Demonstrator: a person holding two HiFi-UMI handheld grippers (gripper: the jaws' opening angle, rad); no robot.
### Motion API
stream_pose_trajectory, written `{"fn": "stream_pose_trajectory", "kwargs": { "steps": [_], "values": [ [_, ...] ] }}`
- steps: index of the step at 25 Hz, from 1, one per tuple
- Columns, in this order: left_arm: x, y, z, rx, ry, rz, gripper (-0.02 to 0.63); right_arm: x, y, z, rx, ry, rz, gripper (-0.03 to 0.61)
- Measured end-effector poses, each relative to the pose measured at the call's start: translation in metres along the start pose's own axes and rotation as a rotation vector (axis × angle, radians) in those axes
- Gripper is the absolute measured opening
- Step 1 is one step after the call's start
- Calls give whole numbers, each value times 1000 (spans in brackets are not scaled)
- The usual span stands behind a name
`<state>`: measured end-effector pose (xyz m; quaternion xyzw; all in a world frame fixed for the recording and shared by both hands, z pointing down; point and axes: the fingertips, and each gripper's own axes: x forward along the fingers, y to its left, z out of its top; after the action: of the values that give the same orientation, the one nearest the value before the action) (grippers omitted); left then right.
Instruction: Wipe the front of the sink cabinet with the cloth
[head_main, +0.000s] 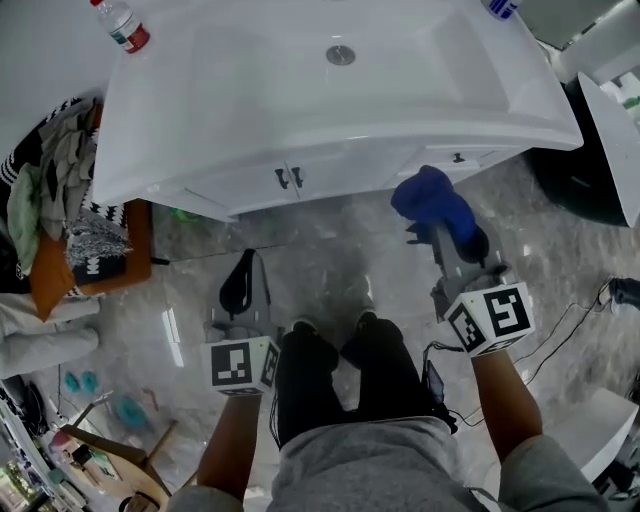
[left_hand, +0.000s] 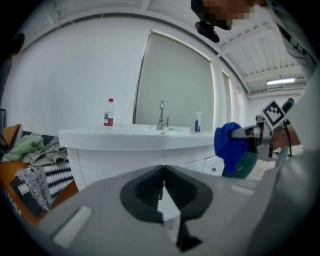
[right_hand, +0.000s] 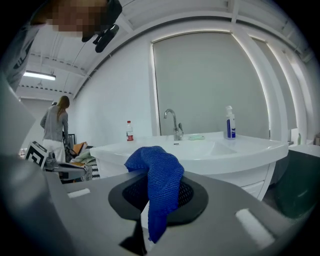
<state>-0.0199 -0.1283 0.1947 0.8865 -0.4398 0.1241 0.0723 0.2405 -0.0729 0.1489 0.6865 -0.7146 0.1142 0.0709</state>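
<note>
Nearest me, my left gripper (head_main: 240, 288) hangs low over the glossy marble floor (head_main: 330, 262), its jaws pressed together on nothing, I'd say because one tool is enough for wiping. My right gripper (head_main: 447, 238) is clamped on the blue cloth (head_main: 430, 200), bunched ahead so fabric meets the white sink cabinet (head_main: 330, 180); it's near the right-hand door, contact unclear. Far left lies a heap of clothes (head_main: 50, 190).

The white sink cabinet (head_main: 250, 185) stands on the grey marbled floor (head_main: 330, 262).
</note>
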Motion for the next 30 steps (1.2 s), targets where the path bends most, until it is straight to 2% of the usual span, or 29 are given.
{"fn": "stream_pose_trajectory", "kwargs": {
  "steps": [6, 10, 16, 21, 26, 30],
  "values": [
    [52, 10, -81, 6, -2, 5, 11, 35, -27, -58, 1, -2, -10, 58],
    [88, 22, -132, 98, -70, 20, 11, 67, -50, -92, -40, -50, -23, 58],
    [149, 36, -220, 155, -153, 0, 11, 108, -87, -134, -124, -167, -99, 58],
    [183, 44, -263, 104, -214, -28, 11, 121, -89, -137, -232, -285, -148, 58],
    [189, 53, -302, 10, -174, -11, 11, 139, -88, -143, -228, -286, -169, 58],
    [197, 57, -321, -22, -159, -22, 11, 146, -91, -145, -264, -325, -214, 58]
  ]
}}
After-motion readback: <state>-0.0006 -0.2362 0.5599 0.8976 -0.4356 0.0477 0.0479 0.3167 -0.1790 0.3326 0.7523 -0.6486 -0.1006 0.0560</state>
